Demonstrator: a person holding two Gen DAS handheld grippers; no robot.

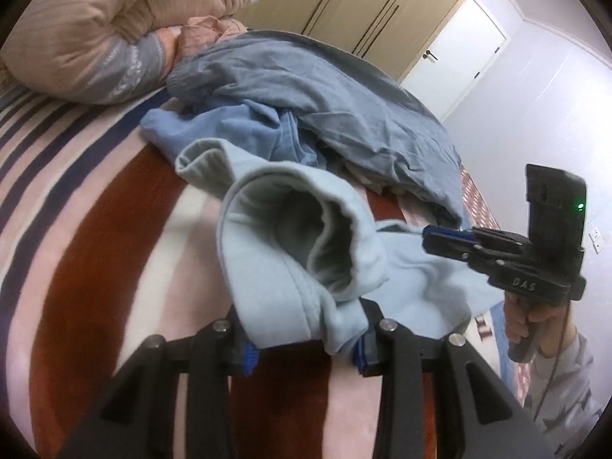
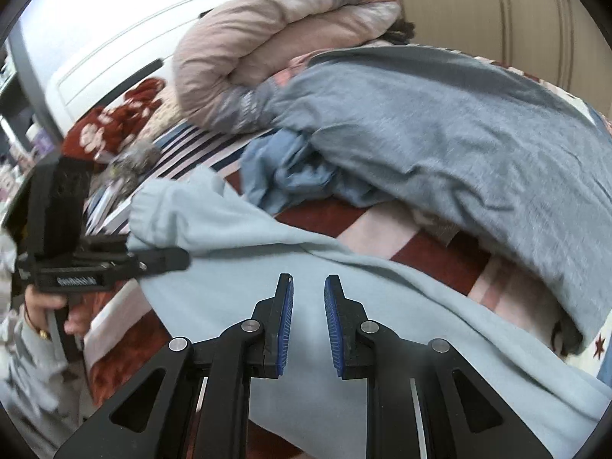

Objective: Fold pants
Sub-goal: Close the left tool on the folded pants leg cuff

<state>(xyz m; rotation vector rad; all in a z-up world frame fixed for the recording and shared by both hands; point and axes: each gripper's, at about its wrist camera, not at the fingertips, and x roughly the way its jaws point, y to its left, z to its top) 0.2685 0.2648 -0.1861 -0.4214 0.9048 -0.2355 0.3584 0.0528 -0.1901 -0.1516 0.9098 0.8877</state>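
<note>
A bed [image 1: 95,199] with a striped red, pink, white and navy blanket fills the room's middle. Behind the bed stands a beige wardrobe [image 1: 367,4] with dark vertical handles. Right of the wardrobe, a white door [image 1: 470,53] sits in a pale wall [image 1: 554,114].

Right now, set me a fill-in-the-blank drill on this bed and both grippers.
1. The light blue fleece pants lie on a red, pink and white ___ blanket.
2. The right gripper hovers over the pants with its jaws ___, a clear gap between them.
3. The left gripper has the bunched light blue ___ between its jaws.

Missing words: striped; open; pants.
</note>
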